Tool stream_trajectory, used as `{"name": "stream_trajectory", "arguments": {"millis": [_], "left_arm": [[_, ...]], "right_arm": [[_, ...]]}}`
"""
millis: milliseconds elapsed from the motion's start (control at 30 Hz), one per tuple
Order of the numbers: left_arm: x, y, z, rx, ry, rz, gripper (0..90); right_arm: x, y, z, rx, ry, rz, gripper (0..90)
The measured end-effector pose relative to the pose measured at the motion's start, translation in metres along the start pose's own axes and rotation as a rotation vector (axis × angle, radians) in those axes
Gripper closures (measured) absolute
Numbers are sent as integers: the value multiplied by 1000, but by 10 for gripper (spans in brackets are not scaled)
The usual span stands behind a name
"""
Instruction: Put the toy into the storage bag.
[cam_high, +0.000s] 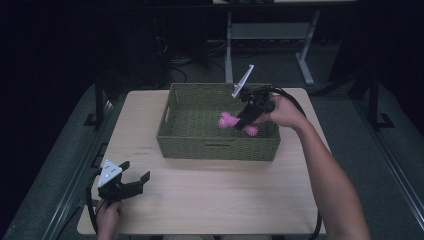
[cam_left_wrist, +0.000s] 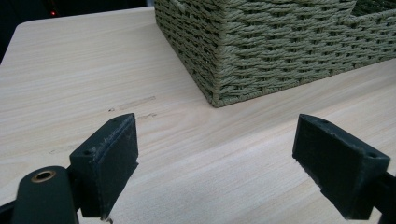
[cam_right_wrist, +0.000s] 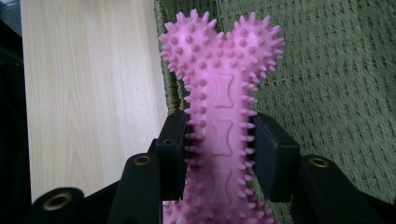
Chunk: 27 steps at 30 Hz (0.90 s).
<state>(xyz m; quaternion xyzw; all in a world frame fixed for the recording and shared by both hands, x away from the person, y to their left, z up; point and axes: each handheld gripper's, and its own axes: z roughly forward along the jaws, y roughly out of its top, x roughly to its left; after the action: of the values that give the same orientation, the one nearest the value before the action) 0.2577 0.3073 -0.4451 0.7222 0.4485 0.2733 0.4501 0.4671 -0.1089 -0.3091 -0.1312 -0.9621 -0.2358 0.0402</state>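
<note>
The table (cam_left_wrist: 70, 70) is pale, matt wood-grain; the basket (cam_left_wrist: 261, 42) is rough olive woven cord; the spiky pink bone toy (cam_right_wrist: 222, 93) looks rubbery (softly glossy).

The high view looks forward and down on the whole table (cam_high: 210, 200) from the person's side. The left gripper view sits low over the tabletop, facing a near corner of the basket (cam_left_wrist: 261, 46). The right gripper view looks from close by along a pink bone toy (cam_right_wrist: 219, 116) into the basket. All three share basket and tabletop.
</note>
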Motion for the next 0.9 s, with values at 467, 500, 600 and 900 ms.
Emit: {"name": "stream_trajectory", "arguments": {"millis": [467,500,600,900], "left_arm": [[-2,1,-3,-15,-10,1,138],[-2,1,-3,-11,-10,3,138],[-1,1,-3,-9,-12,0,139],[1,0,-4,-10,-9,-4,138]], "right_arm": [[-8,-2,9,18,-7,19,580],[-9,-2,10,17,-5,25,580],[-11,-1,14,19,-1,30,580],[-19,-9,28,22,11,59,578]]}}
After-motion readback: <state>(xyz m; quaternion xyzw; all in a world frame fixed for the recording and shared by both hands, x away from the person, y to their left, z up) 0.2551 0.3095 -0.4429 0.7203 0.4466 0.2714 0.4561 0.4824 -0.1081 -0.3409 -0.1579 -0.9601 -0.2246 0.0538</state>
